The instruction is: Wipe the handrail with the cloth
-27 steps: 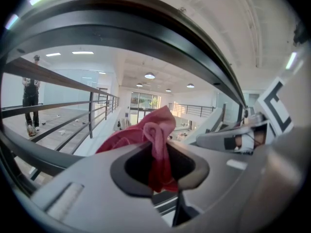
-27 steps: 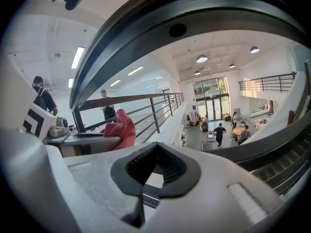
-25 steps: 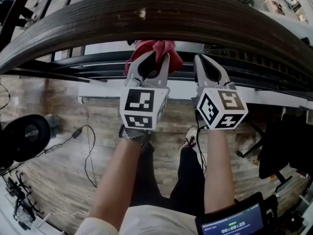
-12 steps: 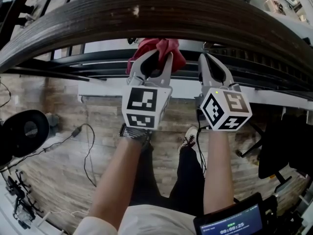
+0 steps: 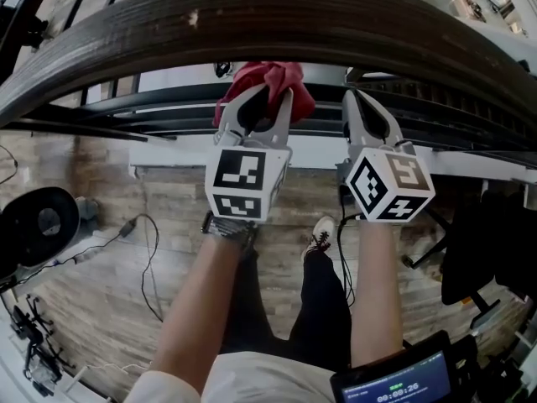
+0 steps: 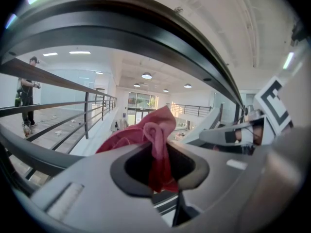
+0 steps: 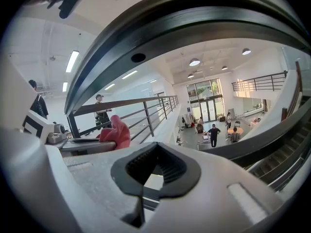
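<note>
Red bunched-up cloth (image 5: 285, 75) sits pinched in my left gripper (image 5: 267, 97), whose jaws are closed on it, just under the wide dark wooden handrail (image 5: 277, 19); I cannot tell if it touches the wood yet. My right gripper (image 5: 359, 101) is beside it with its jaws together and nothing in them.

I think the cloth could slip out, since only a small fold is held and most of it puffs out past the tips; a hard rub along the rail might pull it free, and past the rail it could fall a long way. The hard jaws could also scrape the wood if I push up too much; the right gripper is close enough to bump the rail too.

The rail looks smooth and curved, with fine lines along it; under me is a light wooden plank floor (image 5: 92, 183) with a thin black cable (image 5: 151, 263). Beyond is a big bright hall with ceiling lights, more railings, and small people (image 7: 214, 132) far below.
</note>
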`<move>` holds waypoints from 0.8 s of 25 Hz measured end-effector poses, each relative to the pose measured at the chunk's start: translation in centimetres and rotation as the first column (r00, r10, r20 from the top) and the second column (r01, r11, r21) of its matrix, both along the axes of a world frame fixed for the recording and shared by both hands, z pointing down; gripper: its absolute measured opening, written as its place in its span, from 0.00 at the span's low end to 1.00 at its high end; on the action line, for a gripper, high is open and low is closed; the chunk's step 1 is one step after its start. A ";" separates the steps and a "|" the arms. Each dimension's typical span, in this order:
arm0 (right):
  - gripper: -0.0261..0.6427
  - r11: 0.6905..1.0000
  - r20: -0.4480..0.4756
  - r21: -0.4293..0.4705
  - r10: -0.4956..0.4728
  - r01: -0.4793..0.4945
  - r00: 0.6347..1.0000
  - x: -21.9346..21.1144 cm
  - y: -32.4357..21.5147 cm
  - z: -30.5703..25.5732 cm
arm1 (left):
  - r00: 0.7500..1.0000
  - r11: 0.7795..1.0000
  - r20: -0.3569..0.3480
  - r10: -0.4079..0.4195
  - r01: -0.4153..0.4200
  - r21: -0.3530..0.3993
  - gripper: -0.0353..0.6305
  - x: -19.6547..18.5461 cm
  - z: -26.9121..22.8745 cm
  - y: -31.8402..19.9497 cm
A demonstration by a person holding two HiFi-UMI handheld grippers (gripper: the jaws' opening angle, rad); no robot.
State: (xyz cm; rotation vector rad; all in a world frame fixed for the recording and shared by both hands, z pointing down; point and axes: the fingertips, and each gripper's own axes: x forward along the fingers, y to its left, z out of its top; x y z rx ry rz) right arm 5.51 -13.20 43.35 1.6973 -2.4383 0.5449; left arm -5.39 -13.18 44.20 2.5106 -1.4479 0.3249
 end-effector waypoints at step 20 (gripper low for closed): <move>0.04 1.000 -0.005 0.014 -0.006 0.006 1.000 2.6 0.0 -0.1 | 0.999 0.999 -0.014 -0.046 0.046 0.013 0.18 1.5 0.0 -0.1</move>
